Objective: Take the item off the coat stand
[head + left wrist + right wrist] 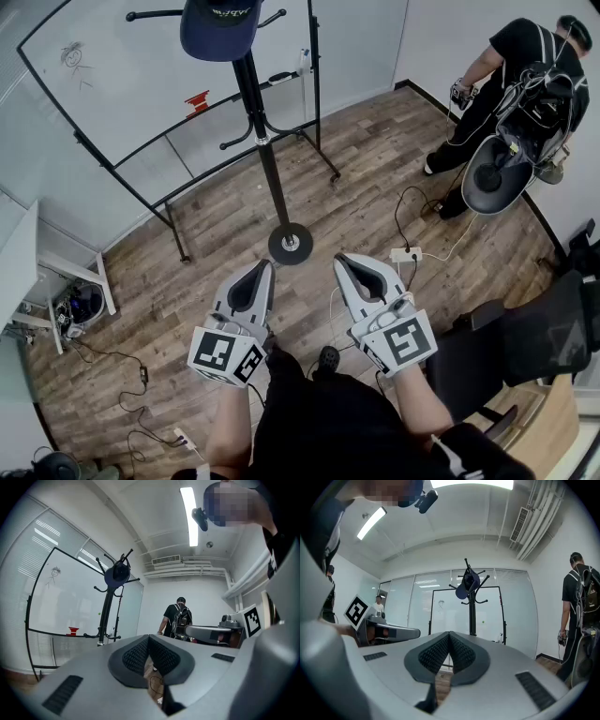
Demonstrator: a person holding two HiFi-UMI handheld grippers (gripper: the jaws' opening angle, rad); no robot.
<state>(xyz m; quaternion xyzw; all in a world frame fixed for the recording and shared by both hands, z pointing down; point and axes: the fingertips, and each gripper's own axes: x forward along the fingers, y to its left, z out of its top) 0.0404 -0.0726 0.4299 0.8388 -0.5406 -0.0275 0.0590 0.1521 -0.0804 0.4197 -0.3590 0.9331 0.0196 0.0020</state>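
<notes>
A navy cap hangs on top of the black coat stand, whose round base rests on the wood floor. My left gripper and right gripper are held low and side by side, well short of the stand, both shut with nothing between the pads. In the left gripper view the cap sits ahead to the left, far beyond the shut left gripper. In the right gripper view the cap tops the stand straight ahead of the shut right gripper.
A wheeled whiteboard stands just behind the stand. A person with a backpack stands at the far right. A black office chair is close on my right. A power strip and cables lie on the floor; a white desk is at left.
</notes>
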